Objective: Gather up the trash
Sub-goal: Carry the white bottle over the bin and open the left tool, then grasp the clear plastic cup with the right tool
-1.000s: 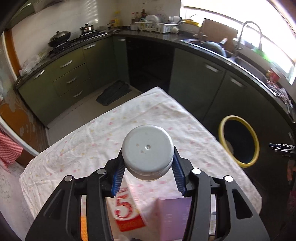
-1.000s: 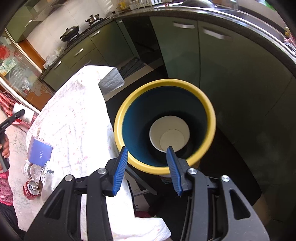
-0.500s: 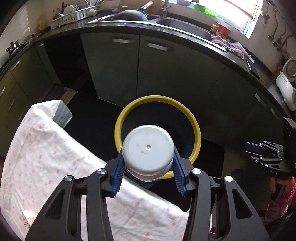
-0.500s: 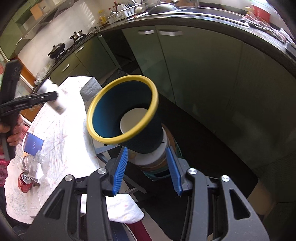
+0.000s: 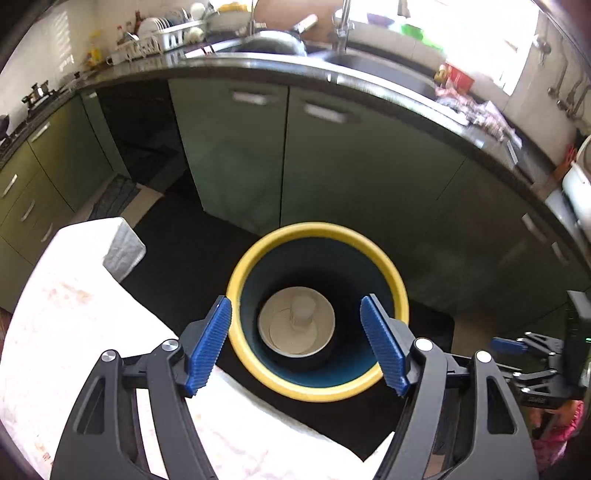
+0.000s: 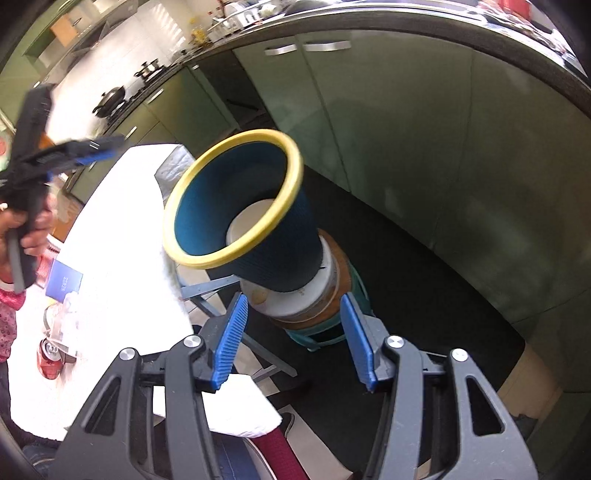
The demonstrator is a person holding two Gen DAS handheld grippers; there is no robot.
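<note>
Left tool (image 5: 295,345): blue ribbed pads spread apart and opening, nothing between them; it hangs above the mouth of the bin. Right tool (image 6: 293,338): pads also apart and opening, empty, held beside the bin at a lower level, over the stacked round stools (image 6: 325,295) that carry it.

Just below the left tool lies the edge of the counter covered in a white floral cloth (image 5: 74,332). Beyond that edge stands the dark blue ribbed waste bin with a yellow rim (image 5: 317,314), touching or just beside the cloth. Inside, on the white bottom, a pale cylindrical jar (image 5: 303,312) is visible, blurred.

In the right wrist view, further trash lies on the counter's near end: a red drink can (image 6: 50,360), a clear crumpled plastic item (image 6: 62,325) and a small blue carton (image 6: 64,282).

Behind the bin, a run of green kitchen cabinets (image 5: 369,166) under a dark worktop; a sink with tap (image 5: 343,22) and a white dish rack (image 5: 162,37) farther back.
</note>
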